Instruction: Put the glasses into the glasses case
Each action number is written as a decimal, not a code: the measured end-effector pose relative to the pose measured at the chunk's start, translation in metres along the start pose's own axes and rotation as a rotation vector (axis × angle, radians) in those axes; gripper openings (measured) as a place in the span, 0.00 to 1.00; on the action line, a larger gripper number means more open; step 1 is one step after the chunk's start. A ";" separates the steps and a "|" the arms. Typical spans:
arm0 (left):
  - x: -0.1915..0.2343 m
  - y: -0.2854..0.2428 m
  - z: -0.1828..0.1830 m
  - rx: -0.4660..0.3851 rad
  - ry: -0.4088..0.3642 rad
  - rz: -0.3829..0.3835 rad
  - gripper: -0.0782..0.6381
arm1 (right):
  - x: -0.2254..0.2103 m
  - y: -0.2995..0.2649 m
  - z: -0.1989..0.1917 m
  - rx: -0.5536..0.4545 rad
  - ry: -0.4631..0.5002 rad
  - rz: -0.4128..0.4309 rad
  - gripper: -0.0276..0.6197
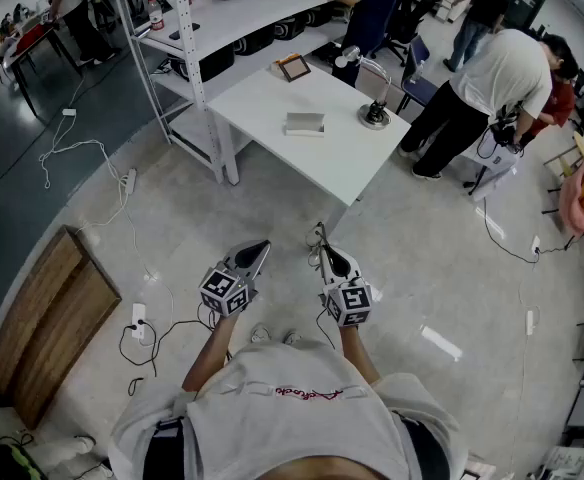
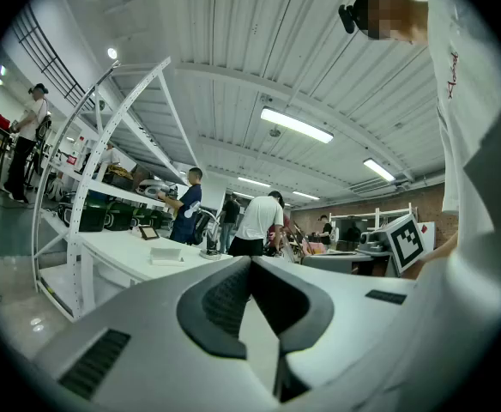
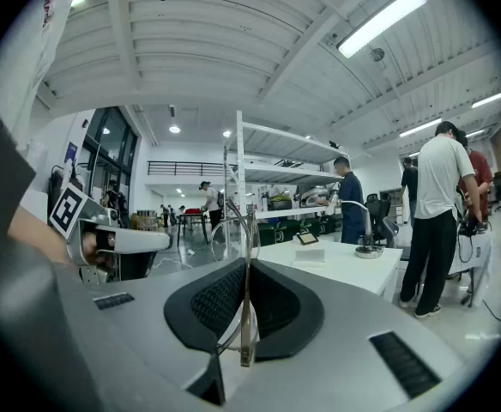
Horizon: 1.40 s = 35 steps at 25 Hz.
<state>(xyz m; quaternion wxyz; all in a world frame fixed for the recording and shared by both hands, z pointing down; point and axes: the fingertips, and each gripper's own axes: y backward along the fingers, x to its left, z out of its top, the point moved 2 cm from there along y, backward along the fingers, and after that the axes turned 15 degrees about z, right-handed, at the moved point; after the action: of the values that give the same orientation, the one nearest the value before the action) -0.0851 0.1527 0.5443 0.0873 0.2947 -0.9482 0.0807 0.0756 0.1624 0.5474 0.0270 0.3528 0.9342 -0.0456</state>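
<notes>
I stand on the floor a few steps short of the white table (image 1: 347, 163). My right gripper (image 1: 326, 252) is shut on a pair of thin-framed glasses (image 1: 318, 240). In the right gripper view the glasses (image 3: 245, 256) stand upright between the dark pads, one lens rising above the jaws. My left gripper (image 1: 261, 247) is beside it, held level, its tips together with nothing between them (image 2: 250, 263). The pale, flat glasses case (image 1: 305, 123) lies on the table, far ahead of both grippers; the case (image 2: 166, 253) also shows in the left gripper view and again, as the same case (image 3: 309, 253), in the right one.
A desk lamp (image 1: 375, 116) and a small framed tablet (image 1: 294, 66) also stand on the table. A white shelving rack (image 1: 187, 28) stands behind it. Several people (image 1: 477, 88) work at the right. A power strip with cables (image 1: 138, 320) and a wooden board (image 1: 47, 318) lie on the floor at left.
</notes>
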 end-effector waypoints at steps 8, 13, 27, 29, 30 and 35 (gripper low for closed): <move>-0.006 -0.005 -0.002 0.005 -0.010 -0.009 0.13 | -0.007 0.006 -0.002 0.006 -0.006 -0.007 0.07; -0.012 -0.011 -0.003 0.014 -0.017 -0.014 0.13 | -0.012 0.010 0.002 -0.031 -0.030 0.007 0.07; -0.034 -0.048 -0.007 0.025 -0.021 -0.006 0.13 | -0.049 0.019 -0.006 -0.027 -0.062 0.036 0.07; -0.037 -0.053 -0.008 0.028 -0.021 -0.002 0.13 | -0.054 0.019 -0.007 -0.025 -0.061 0.046 0.07; -0.038 -0.055 -0.010 0.030 -0.021 0.000 0.13 | -0.057 0.019 -0.007 -0.024 -0.061 0.050 0.07; -0.046 -0.062 -0.019 0.045 -0.013 0.017 0.13 | -0.070 0.022 -0.014 -0.011 -0.072 0.066 0.07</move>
<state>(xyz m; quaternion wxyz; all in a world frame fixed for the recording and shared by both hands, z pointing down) -0.0106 0.1310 0.5590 0.0739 0.2890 -0.9491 0.1007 0.1424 0.1346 0.5654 0.0640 0.3812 0.9208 -0.0520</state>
